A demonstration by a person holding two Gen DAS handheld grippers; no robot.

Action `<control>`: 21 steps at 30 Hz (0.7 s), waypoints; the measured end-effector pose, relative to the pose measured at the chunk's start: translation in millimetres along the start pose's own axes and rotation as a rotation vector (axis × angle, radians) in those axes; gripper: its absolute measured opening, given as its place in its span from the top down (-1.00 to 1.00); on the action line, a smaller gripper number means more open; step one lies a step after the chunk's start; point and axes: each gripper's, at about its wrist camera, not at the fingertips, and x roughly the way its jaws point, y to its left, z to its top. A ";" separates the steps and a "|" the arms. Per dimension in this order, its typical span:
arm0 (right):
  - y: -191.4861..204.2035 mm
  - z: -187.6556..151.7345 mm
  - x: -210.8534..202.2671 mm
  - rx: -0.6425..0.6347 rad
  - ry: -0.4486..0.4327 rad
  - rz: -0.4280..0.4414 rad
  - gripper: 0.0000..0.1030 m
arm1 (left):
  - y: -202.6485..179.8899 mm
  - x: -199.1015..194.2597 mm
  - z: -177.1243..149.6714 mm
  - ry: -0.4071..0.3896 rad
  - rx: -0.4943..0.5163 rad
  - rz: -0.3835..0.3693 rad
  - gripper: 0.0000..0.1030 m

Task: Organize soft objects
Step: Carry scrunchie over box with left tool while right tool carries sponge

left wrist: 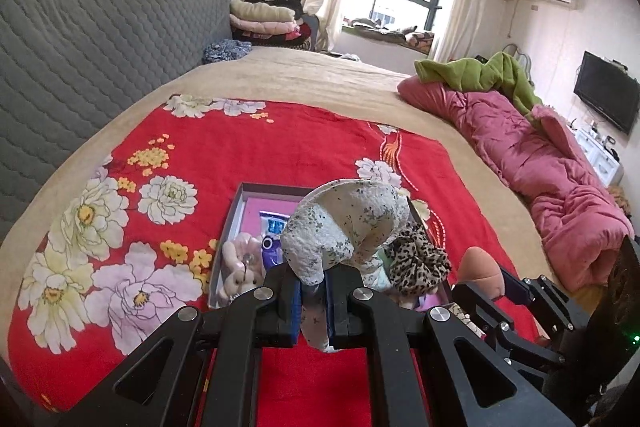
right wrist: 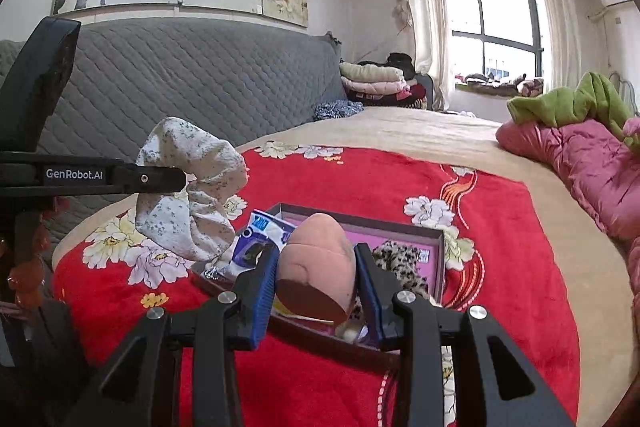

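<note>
Above the box (left wrist: 256, 193) on the bed, a limp, light floral cloth (left wrist: 344, 227) is pinched by the fully closed left gripper (left wrist: 314, 297). A squashy sponge (right wrist: 318, 267) is clamped mid-body by the part-open right gripper (right wrist: 316, 287); gentle pressure is judged enough.

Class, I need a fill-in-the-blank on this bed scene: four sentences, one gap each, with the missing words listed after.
1. The left gripper is shut on a floral ____.
2. The right gripper holds a peach-coloured ____-shaped sponge.
3. The shallow box lies on a ____ blanket with flowers.
4. A ____-print scrunchie rests in the box.

Missing words: scrunchie; egg; red; leopard
</note>
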 end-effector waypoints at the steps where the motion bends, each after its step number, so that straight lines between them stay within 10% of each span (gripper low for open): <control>1: 0.3 1.6 0.8 -0.009 -0.006 -0.003 0.25 | 0.4 0.4 1.3 -0.001 0.001 0.001 0.83; 21: -17.7 20.6 26.6 -0.004 -0.040 0.002 0.25 | -4.1 24.7 18.8 -0.001 0.031 0.006 0.83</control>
